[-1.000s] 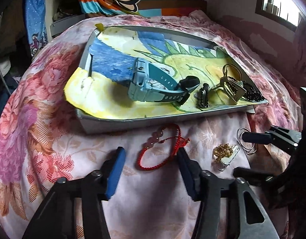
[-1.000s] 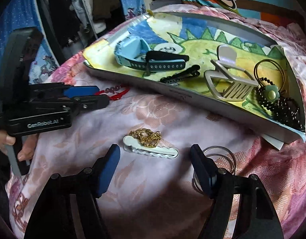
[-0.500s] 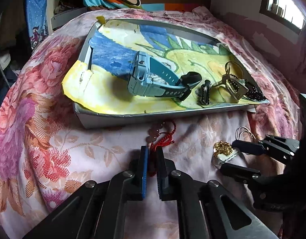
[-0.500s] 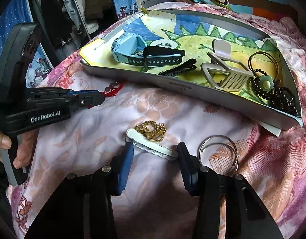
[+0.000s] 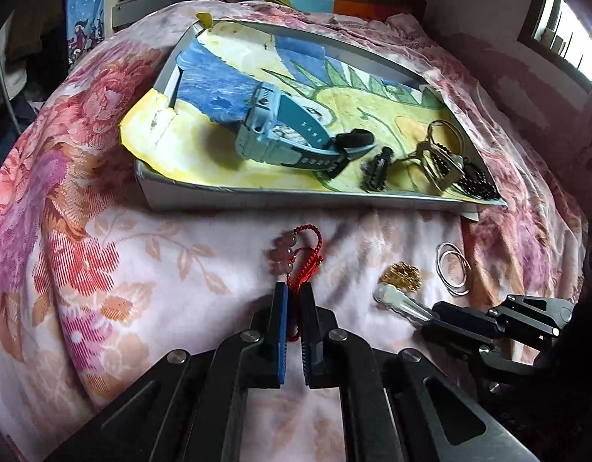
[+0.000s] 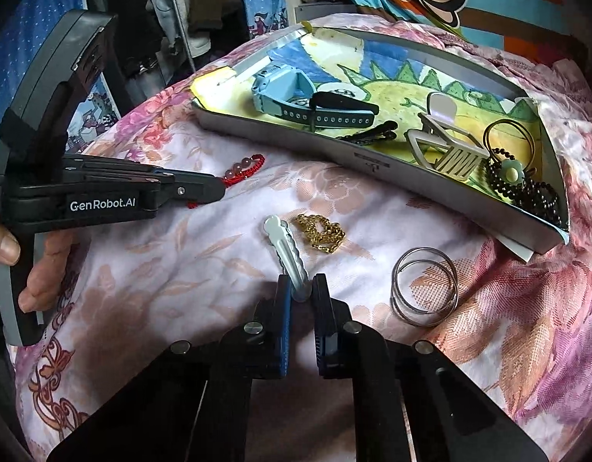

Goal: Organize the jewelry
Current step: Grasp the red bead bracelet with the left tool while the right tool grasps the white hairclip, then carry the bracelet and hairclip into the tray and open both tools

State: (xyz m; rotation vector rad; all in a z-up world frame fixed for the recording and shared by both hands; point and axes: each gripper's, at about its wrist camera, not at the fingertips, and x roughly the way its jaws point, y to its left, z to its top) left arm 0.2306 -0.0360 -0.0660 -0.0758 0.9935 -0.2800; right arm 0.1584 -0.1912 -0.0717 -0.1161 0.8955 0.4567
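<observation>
1. Several pieces are already gathered in the tray point(image 6: 373, 161) on the bed point(image 5: 161, 269): a blue watch point(image 6: 284, 96), a black hair clip point(image 6: 369, 134), a white claw clip point(image 6: 446, 146) and black beads point(image 6: 527, 188) toward the tray's right end.
2. Four pieces are left on the bed in front of the tray's near edge.
3. The red bracelet point(image 5: 296, 258) is pinched at its cord by the left gripper point(image 5: 294, 296), whose jaws are pressed together on it, having just been closing.
4. The pale hair clip point(image 6: 286, 250) is clamped at its near end by the right gripper point(image 6: 300, 287), its jaws likewise just closed on it.
5. The gold chain point(image 6: 321, 231) lies just beside that clip, ungripped.
6. The silver rings point(image 6: 425, 285) lie near the tray's right corner, untouched.
7. The task is judged roughly half done: two pieces are gripped but not yet placed, and two more are to be collected.
</observation>
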